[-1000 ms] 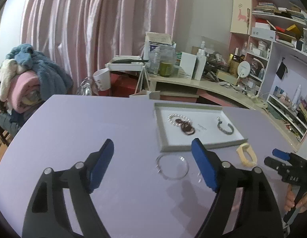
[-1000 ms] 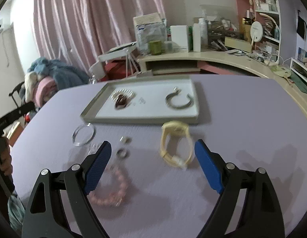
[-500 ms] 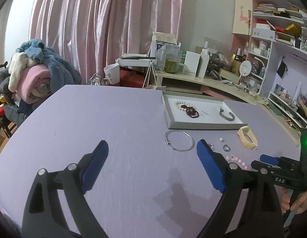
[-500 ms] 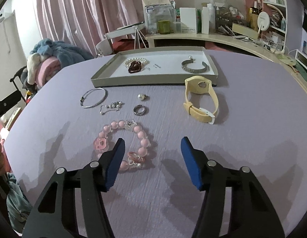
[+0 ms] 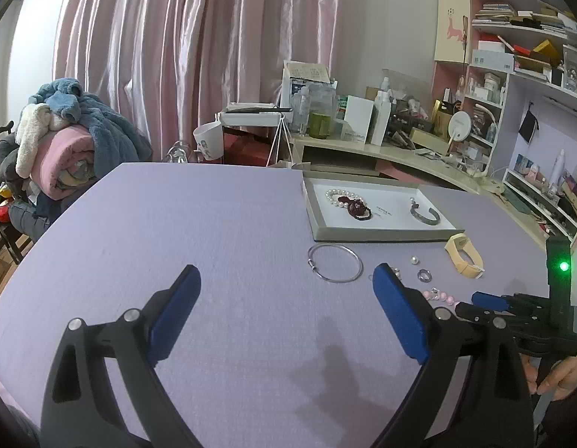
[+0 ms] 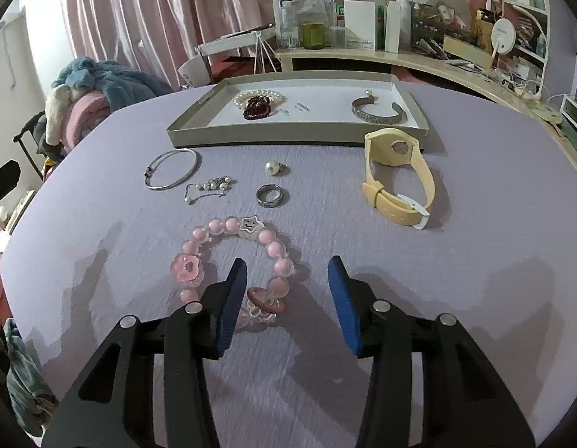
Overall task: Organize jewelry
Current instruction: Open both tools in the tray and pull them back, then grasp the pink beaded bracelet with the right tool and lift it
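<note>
Right gripper [image 6: 287, 300] lowered since a second ago onto pink bead bracelet [image 6: 234, 261] on bench [image 6: 363, 261], jaws closing around its near beads, pads not yet pressing; left gripper [image 5: 284, 317] wide open, empty; pickup for tray [image 6: 299, 136] judged imminent.

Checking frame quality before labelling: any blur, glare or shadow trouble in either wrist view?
Left wrist view: sharp, heavy fisheye bending at the edges, a soft gripper shadow on the lilac table, and a green LED flare at the right. Right wrist view: sharp; the pink beaded bracelet is partly hidden behind the closing right gripper, with soft shadows only.
</note>
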The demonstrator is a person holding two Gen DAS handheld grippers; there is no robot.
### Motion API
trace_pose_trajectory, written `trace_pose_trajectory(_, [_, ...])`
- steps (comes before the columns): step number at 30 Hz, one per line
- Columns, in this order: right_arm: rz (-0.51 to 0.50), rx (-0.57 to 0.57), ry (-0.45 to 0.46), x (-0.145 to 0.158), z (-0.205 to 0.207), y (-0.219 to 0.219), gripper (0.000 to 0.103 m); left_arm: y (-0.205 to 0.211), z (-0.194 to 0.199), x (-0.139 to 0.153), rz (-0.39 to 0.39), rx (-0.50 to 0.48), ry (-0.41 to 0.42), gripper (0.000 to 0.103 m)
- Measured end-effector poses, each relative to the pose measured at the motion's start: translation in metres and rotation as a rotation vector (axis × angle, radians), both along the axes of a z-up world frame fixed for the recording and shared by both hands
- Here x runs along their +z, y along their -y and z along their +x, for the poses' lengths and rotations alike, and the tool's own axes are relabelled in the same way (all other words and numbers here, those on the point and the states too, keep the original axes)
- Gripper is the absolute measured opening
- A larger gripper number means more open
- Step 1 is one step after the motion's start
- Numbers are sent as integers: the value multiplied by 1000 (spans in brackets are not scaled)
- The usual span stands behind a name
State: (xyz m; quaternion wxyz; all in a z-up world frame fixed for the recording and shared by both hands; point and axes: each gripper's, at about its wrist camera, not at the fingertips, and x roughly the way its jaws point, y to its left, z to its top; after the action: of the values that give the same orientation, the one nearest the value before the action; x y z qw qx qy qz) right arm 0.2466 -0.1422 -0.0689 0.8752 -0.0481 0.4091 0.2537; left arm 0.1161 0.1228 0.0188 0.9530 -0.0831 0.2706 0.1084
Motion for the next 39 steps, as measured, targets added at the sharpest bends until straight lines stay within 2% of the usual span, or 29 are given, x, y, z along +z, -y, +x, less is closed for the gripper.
trace_pose_trajectory(14, [-67,3,-9,-7,10,-19,35,2,9,-4,0,0,-22,93])
trace_pose_trajectory(15, [-72,2,-6,-7,10,-19,31,1,9,-4,-1,0,-24,93])
trace_pose_trajectory(16, [-79,6,-3,-7,10,-19,22,1,10,-5,-1,0,-27,93])
trace_pose_trajectory(17, [-85,9,0,-7,9,-19,17,1,11,-5,-2,0,-29,93])
trace_pose_trajectory(19, [-101,21,11,-7,6,-19,14,0,14,-7,-4,-1,-36,93])
trace_pose_trajectory(26, [-20,-17,25,10,6,9,14,2,36,-18,4,-9,-88,93])
trace_pose_trajectory(39, [43,-48,76,34,14,32,14,17,92,-45,17,-29,-201,93])
